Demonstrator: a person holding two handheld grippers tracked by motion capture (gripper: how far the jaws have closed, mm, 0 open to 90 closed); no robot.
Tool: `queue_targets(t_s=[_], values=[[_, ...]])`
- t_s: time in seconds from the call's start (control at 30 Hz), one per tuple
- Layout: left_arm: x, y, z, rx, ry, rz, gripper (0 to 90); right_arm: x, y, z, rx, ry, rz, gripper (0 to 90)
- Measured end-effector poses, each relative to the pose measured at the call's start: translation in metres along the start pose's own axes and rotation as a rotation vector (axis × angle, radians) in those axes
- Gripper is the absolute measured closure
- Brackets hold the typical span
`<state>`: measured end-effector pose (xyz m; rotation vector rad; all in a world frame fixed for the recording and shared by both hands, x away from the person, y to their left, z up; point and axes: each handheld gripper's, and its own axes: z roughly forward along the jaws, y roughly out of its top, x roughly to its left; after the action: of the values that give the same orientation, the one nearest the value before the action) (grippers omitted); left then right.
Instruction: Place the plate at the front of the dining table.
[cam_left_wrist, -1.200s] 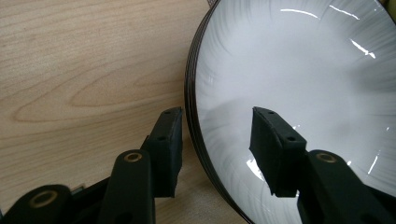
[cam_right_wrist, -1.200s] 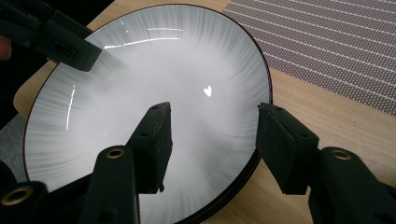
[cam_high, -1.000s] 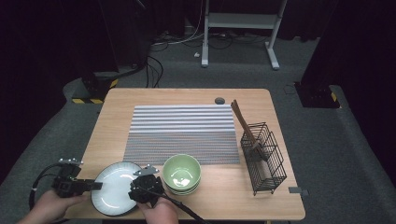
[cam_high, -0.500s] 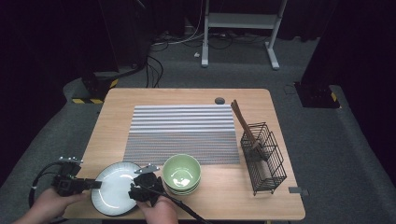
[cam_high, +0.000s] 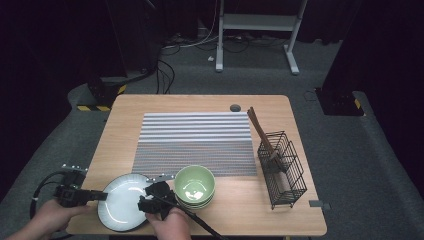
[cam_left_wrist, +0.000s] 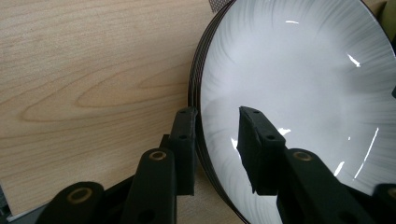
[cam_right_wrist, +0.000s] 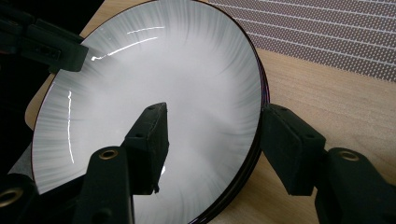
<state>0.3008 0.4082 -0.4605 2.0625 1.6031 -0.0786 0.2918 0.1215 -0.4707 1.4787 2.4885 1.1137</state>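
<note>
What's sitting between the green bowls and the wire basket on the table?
Nothing: in the high view, only bare wooden table lies between the stack of green bowls and the black wire basket. The striped mat ends behind that stretch.

The room around the table is very dark, almost black. Light falls from above onto the wooden top, so it looks bright. The white plate shines, with thin bright streaks of glare on it. The green bowl has a small shiny spot too. The high view is a bit soft and grainy. Up close, the black jaws look slightly fuzzy.
</note>
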Motion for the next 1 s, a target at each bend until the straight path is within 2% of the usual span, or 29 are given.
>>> queue_targets(t_s=[0.2,0.3,0.4,0.53,0.7,1.0], values=[[0.0014,-0.0003,-0.0006,0.004,-0.005,-0.005,68.9,0.0008,-0.0007,0.0009,-0.001,-0.004,0.004,40.9],[0.0021,-0.001,-0.0005,-0.003,-0.011,-0.013,69.0,0.0002,-0.0004,0.0006,0.0,0.003,0.024,40.6],[0.0029,-0.001,-0.0004,-0.004,-0.015,-0.016,69.1,-0.0001,0.0006,-0.0003,0.004,0.008,0.066,40.9],[0.0025,-0.0006,-0.0004,0.0,-0.013,-0.013,69.1,0.0003,0.0014,-0.0021,-0.003,0.009,0.08,41.6],[0.0009,0.0009,-0.0003,0.002,0.002,0.002,69.5,0.0,0.002,-0.0045,-0.012,0.008,0.08,43.9],[0.0027,0.0002,-0.0005,-0.004,-0.008,-0.006,69.4,0.0013,0.0007,-0.0035,-0.019,-0.001,0.061,43.2]])
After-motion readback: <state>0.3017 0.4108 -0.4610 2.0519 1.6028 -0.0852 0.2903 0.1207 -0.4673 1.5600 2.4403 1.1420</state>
